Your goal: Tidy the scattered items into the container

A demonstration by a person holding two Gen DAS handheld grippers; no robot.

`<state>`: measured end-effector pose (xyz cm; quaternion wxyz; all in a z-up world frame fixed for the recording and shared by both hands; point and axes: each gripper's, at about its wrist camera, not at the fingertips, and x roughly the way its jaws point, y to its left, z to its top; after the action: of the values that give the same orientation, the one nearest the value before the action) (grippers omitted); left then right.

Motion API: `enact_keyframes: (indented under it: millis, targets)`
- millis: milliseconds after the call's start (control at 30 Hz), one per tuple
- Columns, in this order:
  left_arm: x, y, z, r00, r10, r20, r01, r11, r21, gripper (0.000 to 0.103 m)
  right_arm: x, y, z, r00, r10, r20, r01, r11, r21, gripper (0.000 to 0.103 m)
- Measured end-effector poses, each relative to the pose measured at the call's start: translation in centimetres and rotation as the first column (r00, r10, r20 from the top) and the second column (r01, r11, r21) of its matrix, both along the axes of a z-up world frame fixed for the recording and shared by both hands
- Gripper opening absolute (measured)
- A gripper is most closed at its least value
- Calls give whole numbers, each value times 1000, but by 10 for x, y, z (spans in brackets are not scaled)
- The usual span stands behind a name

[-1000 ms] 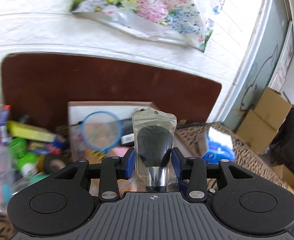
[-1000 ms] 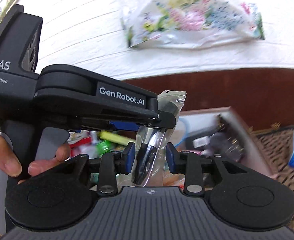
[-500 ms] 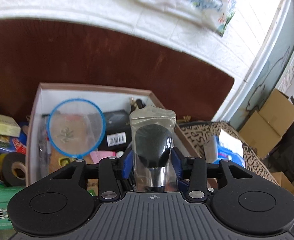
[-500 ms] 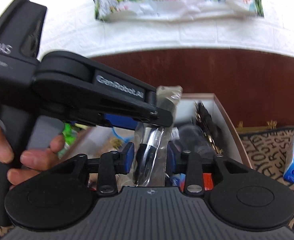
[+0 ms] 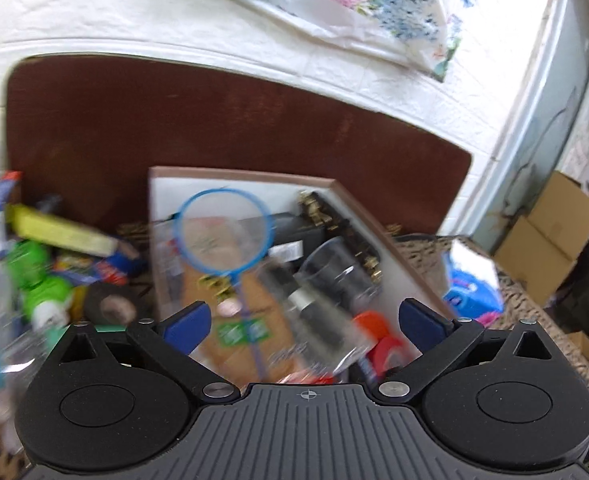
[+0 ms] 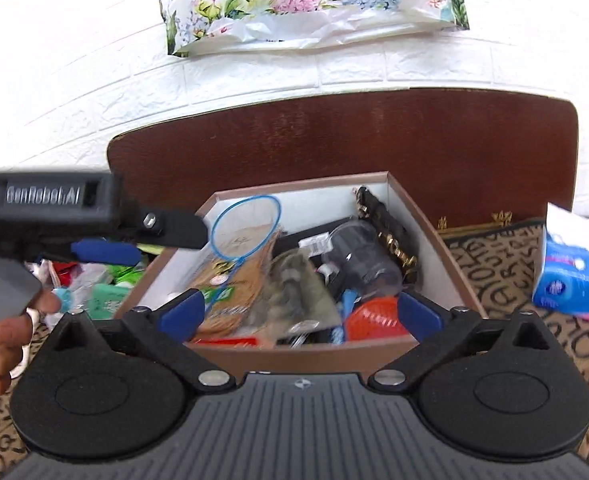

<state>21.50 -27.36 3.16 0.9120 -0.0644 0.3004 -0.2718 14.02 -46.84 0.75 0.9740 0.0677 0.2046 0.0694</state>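
right wrist, brown box (image 6: 446, 240), white-lined, cluttered

White brick wall (image 6: 94, 60), brown headboard (image 6: 374, 140)

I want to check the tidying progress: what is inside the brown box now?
The brown box holds a blue-rimmed net, a clear packet with a black brush, an orange lid and cardboard packs. What lies underneath them is covered.

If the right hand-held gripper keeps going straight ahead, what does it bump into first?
Probably the clear packet with the dark brush inside, lying blurred in the brown box. The right hand-held gripper points into the box, its jaws opening with nothing gripped. Depth is hard to judge.
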Motion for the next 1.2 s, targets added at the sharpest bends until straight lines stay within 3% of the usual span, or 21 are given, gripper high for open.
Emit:
enact_keyframes:
  millis: [200, 367, 500, 600, 800, 1200]
  targets:
    - [-36, 35, 1, 997, 75, -4, -75, 996, 41, 103, -30, 13, 14, 999, -32, -18, 31, 999, -23, 102]
    - [-77, 62, 11, 993, 99, 63, -103, 992, 67, 103, -63, 19, 28, 999, -42, 2, 42, 999, -15, 102]
    - [-104, 77, 14, 989, 124, 80, -128, 991, 43, 103, -80, 23, 34, 997, -72, -22, 72, 997, 3, 102]
    - [-122, 81, 15, 993, 97, 71, -100, 994, 40, 103, -91, 29, 32, 995, -88, -39, 88, 996, -5, 102]
    - [-154, 89, 15, 990, 49, 133, -61, 994, 88, 103, -107, 46, 29, 993, -102, -66, 99, 994, -49, 102]
    - [-185, 117, 31, 974, 68, 216, -95, 989, 118, 103, -118, 74, 42, 988, -142, -63, 134, 985, -110, 102]
